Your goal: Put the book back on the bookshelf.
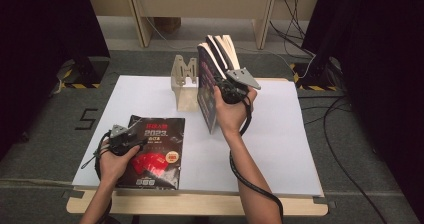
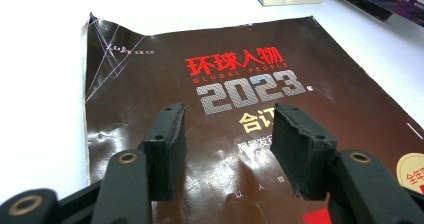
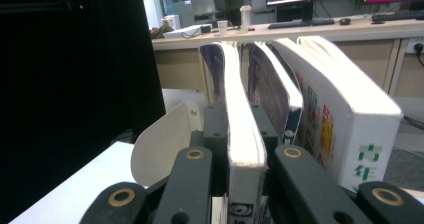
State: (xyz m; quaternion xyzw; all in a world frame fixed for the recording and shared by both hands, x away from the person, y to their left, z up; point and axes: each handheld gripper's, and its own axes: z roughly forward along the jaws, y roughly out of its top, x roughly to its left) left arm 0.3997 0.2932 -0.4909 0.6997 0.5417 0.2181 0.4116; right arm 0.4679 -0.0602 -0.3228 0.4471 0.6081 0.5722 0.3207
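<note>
At the centre of the high view the right gripper (image 1: 226, 88) pinches an upright book (image 3: 243, 149) beside the bookend (image 1: 183, 72), probably to seat it in the row, while the left gripper (image 2: 227, 134), jaws apart, hovers over the flat magazine (image 1: 154, 153) at lower left.

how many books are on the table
4: a dark glossy magazine-style book lying flat at the front left, and three upright books leaning together by the beige bookend, the nearest one clamped in the right gripper.
</note>
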